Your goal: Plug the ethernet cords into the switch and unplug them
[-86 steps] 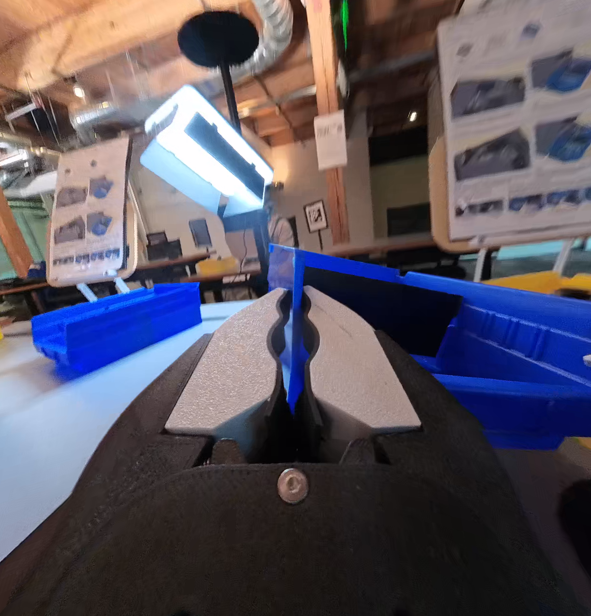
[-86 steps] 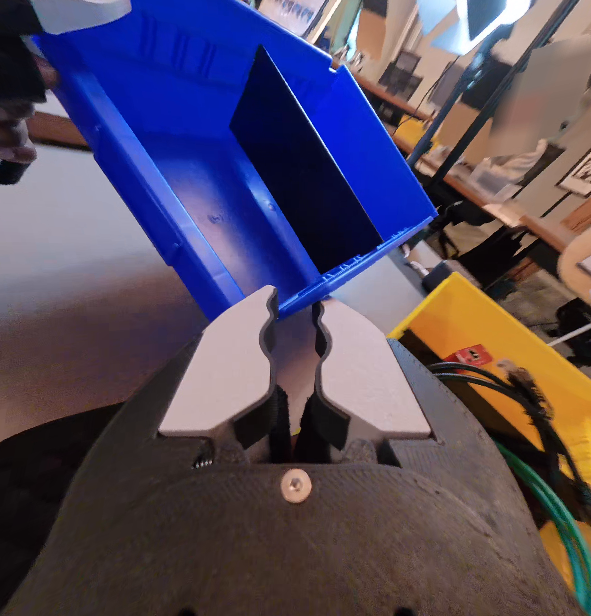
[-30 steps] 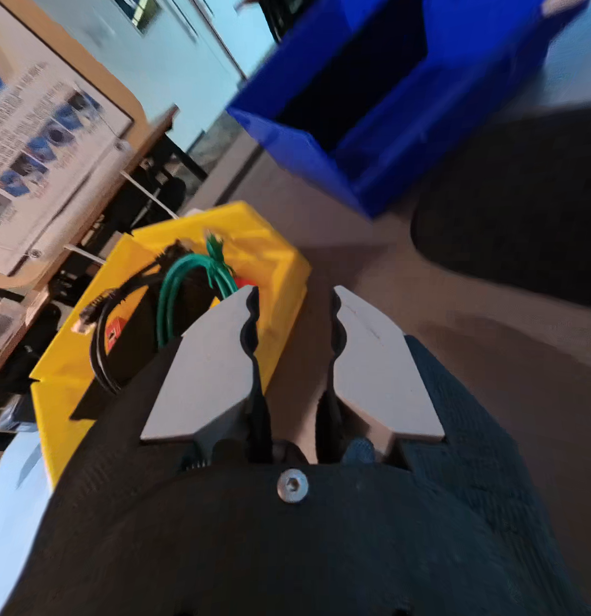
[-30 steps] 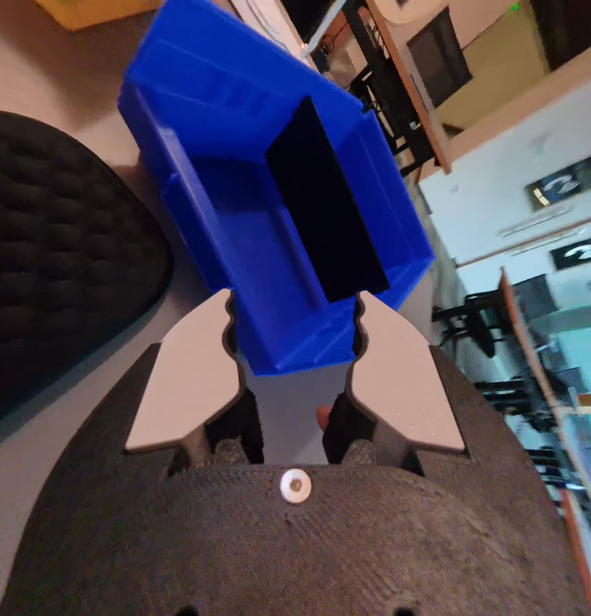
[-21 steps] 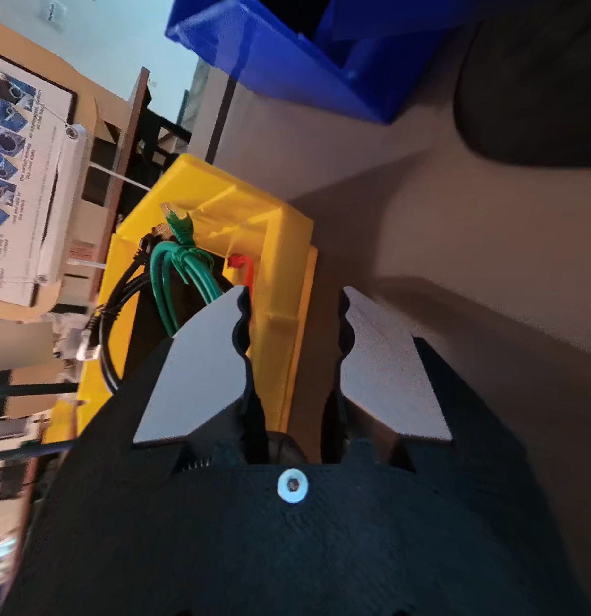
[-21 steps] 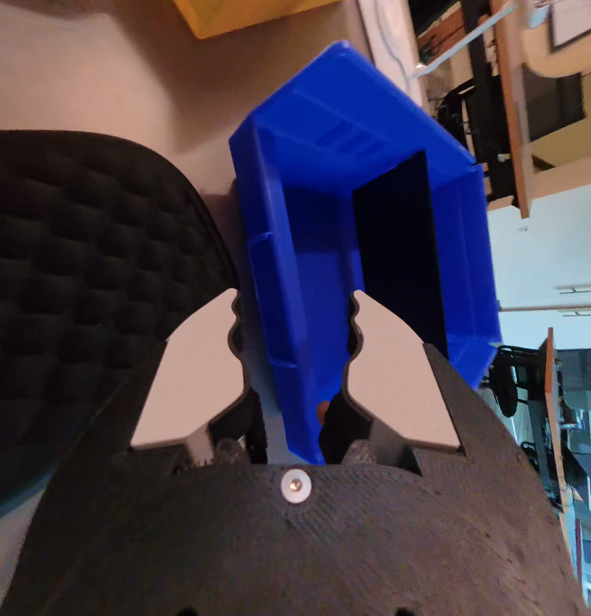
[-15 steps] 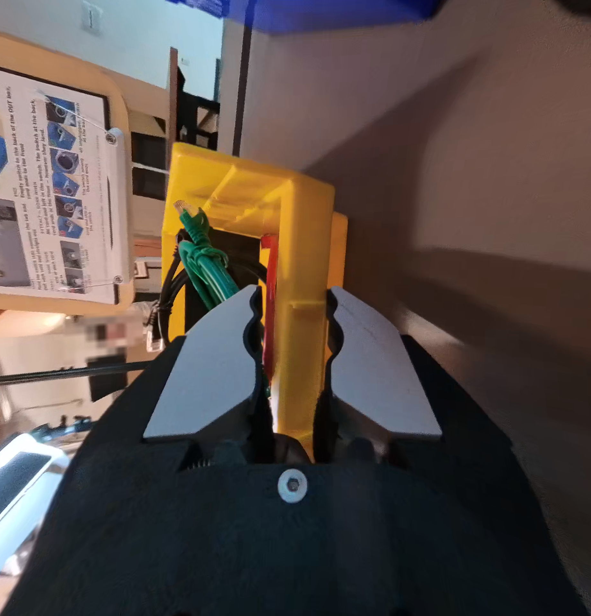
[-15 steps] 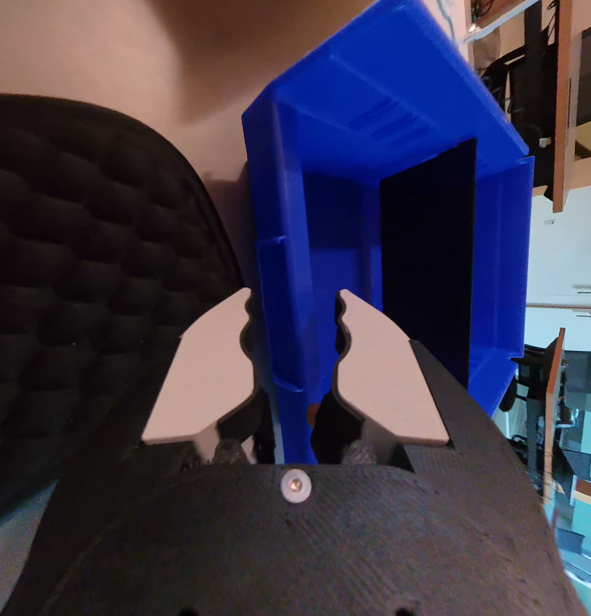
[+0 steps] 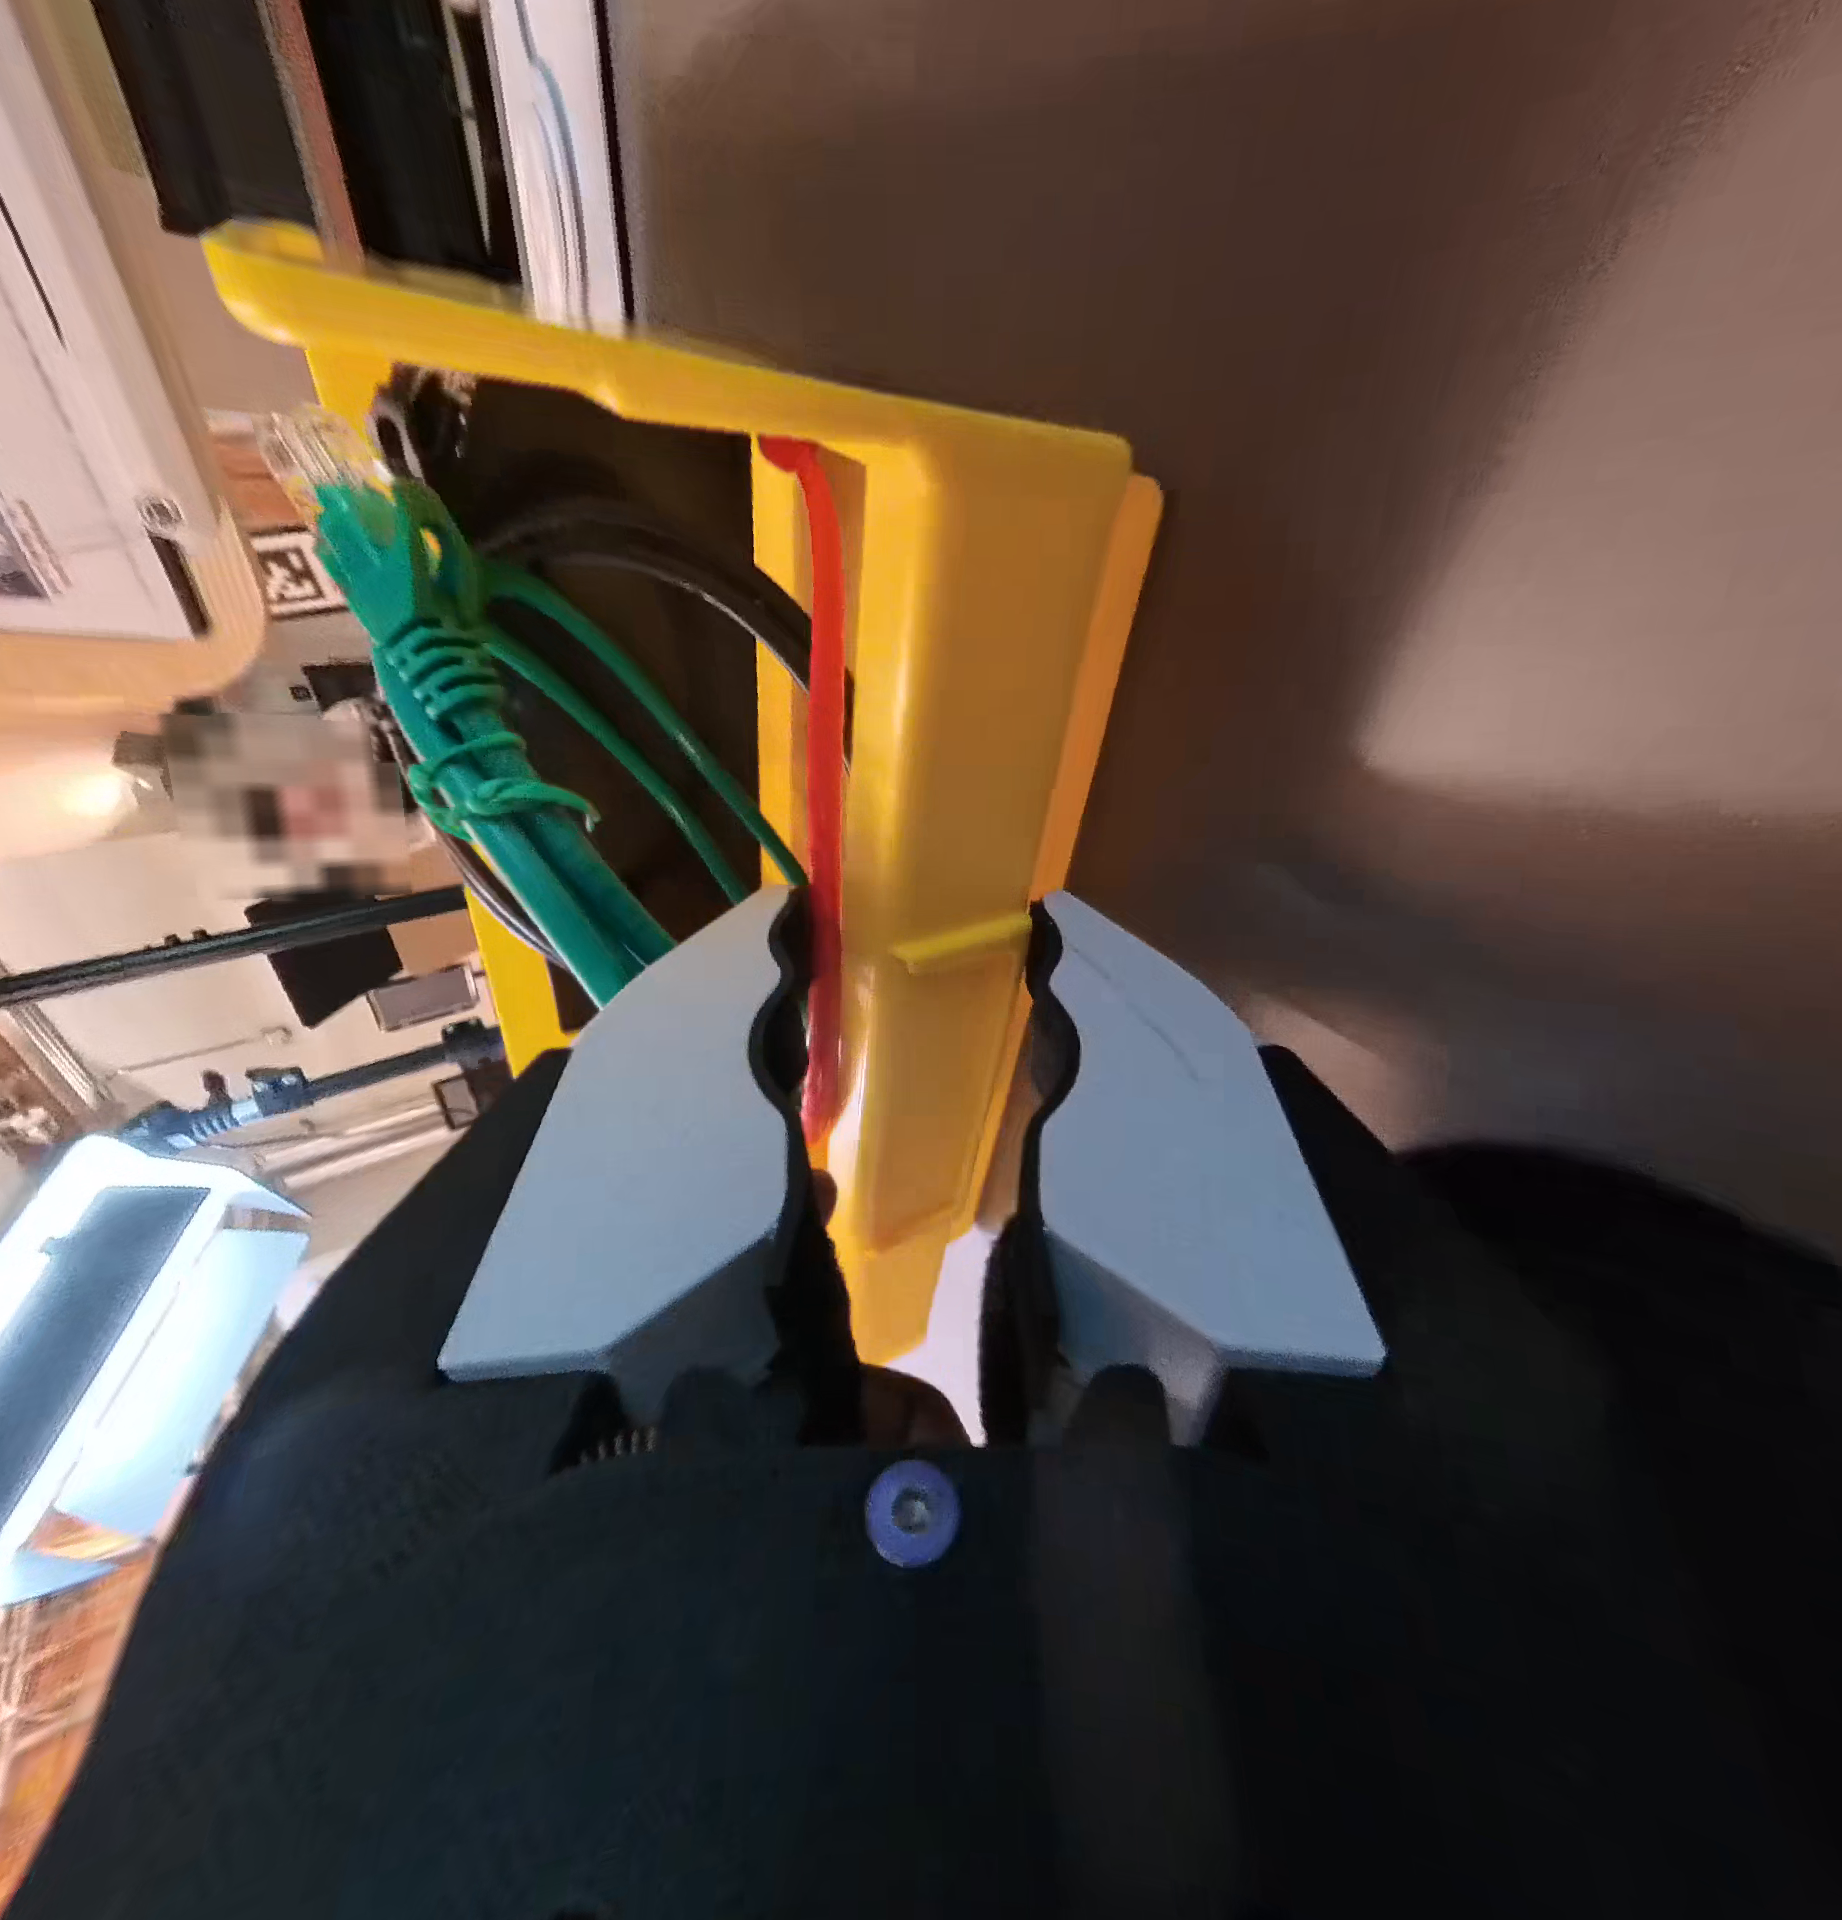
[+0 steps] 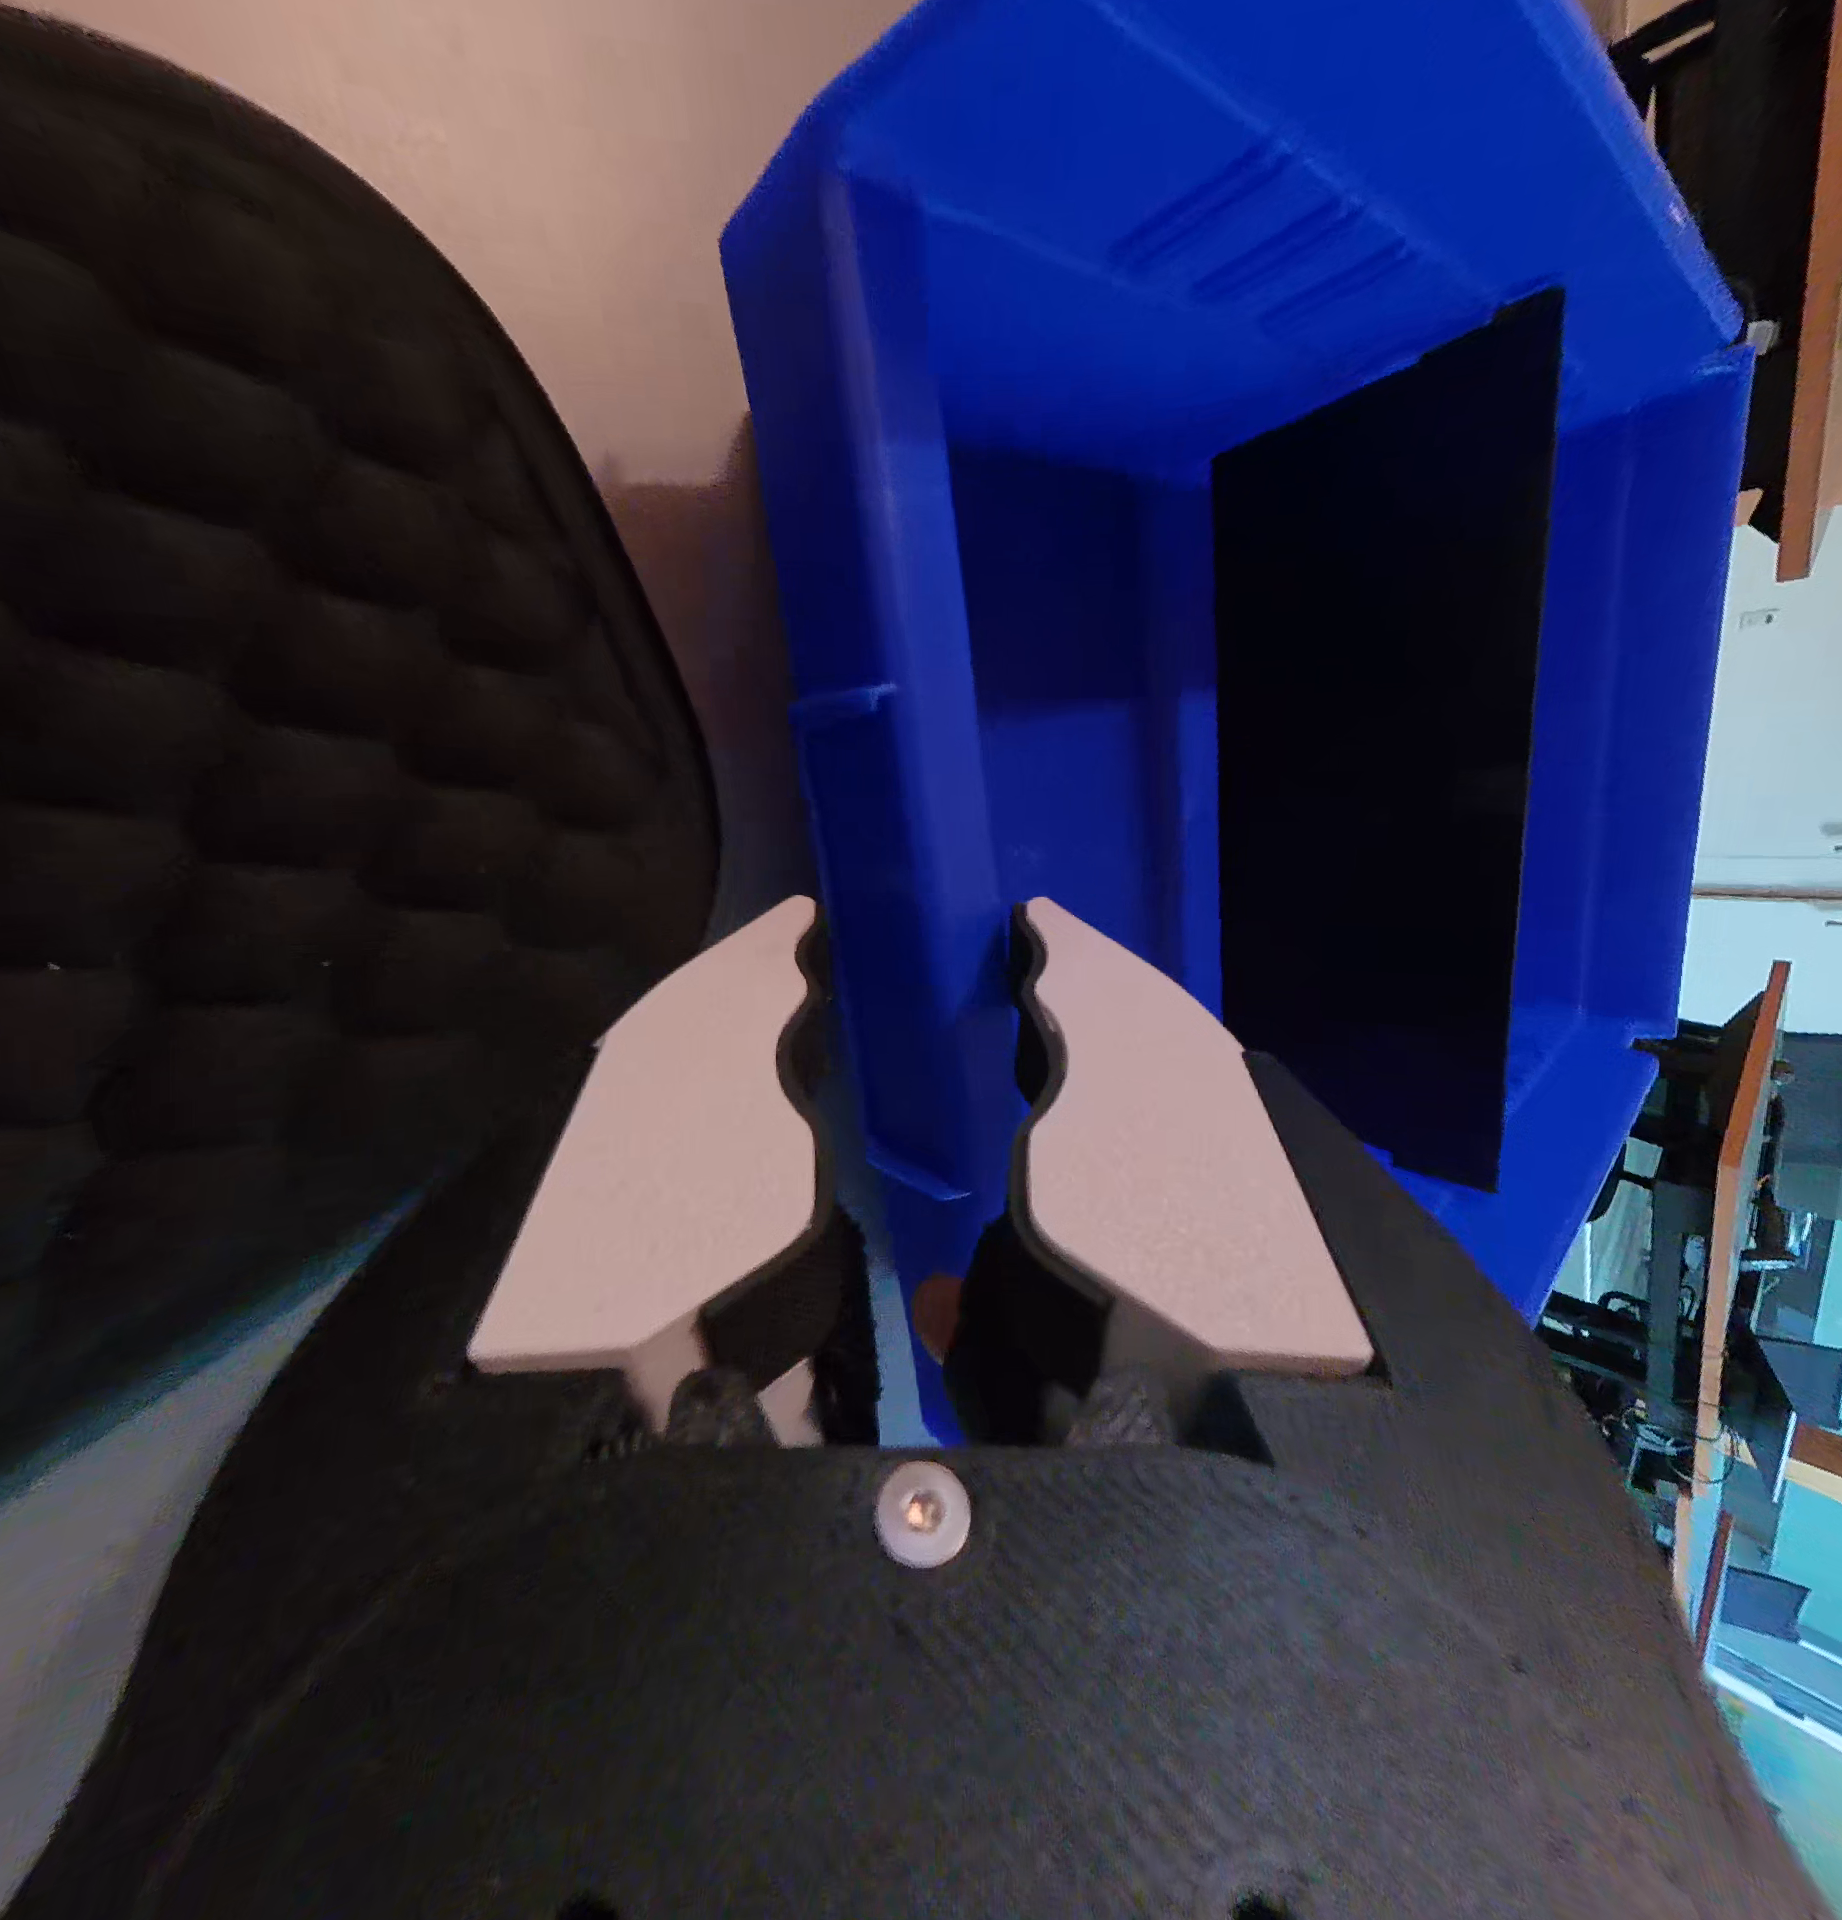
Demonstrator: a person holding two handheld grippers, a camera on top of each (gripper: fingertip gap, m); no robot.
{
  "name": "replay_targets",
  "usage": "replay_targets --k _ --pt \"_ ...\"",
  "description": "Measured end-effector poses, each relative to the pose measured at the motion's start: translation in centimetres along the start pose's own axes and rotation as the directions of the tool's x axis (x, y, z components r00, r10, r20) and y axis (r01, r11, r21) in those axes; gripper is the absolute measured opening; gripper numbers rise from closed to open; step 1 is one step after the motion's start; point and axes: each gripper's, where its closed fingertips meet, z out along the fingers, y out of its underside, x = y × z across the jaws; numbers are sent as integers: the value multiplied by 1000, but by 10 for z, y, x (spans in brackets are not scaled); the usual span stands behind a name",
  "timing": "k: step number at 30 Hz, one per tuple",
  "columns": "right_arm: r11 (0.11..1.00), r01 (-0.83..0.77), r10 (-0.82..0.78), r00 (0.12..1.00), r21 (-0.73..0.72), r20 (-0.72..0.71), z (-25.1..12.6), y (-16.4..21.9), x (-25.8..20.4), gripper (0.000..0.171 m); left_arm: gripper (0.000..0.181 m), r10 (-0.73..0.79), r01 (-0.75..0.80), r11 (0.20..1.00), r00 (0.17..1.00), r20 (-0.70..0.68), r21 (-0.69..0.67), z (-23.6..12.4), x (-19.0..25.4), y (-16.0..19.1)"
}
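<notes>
In the left wrist view a yellow bin (image 9: 979, 623) holds a bundled green ethernet cord (image 9: 449, 707), a black cord (image 9: 688, 582) and a red cord (image 9: 823, 675) over something dark. My left gripper (image 9: 912, 914) is closed over the yellow bin's near wall, one finger inside by the red cord and one outside. In the right wrist view my right gripper (image 10: 912, 914) is closed over the left wall of a blue bin (image 10: 1052, 312), which holds a dark flat panel (image 10: 1374, 727) standing on edge. I cannot make out a switch with ports.
A black quilted pad (image 10: 273, 623) lies on the tan table (image 9: 1416, 364), left of the blue bin. Beyond the table edge are a poster board (image 9: 55, 468), stands and shelving (image 10: 1779, 1247). My hands' fingertips stand some 35 centimeters from each other.
Both grippers turned and moved forward onto the bin walls. The right jaws narrowed onto the blue wall. The left gripper slid farther along the yellow wall.
</notes>
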Motion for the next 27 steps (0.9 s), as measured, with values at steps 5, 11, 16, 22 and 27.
replay_targets --k 5,11,16,22,27 --pt "1000 -16 16 1000 -23 -18 -4 21 6 35 42 -62 62 994 998 6 -94 1 -4 60" --pt "998 -43 41 998 -51 -51 -11 49 14 36 41 -149 153 969 988 38 -192 -11 -1 141" --pt "995 -66 61 996 -72 -71 -17 66 16 37 41 -179 188 947 982 61 -258 -29 7 183" --pt "991 -79 71 994 -104 -79 -26 84 17 38 41 -228 247 897 969 96 -366 -53 19 232" --pt "989 -87 76 992 -116 -99 -35 102 17 38 41 -269 281 822 958 96 -496 -70 28 272"
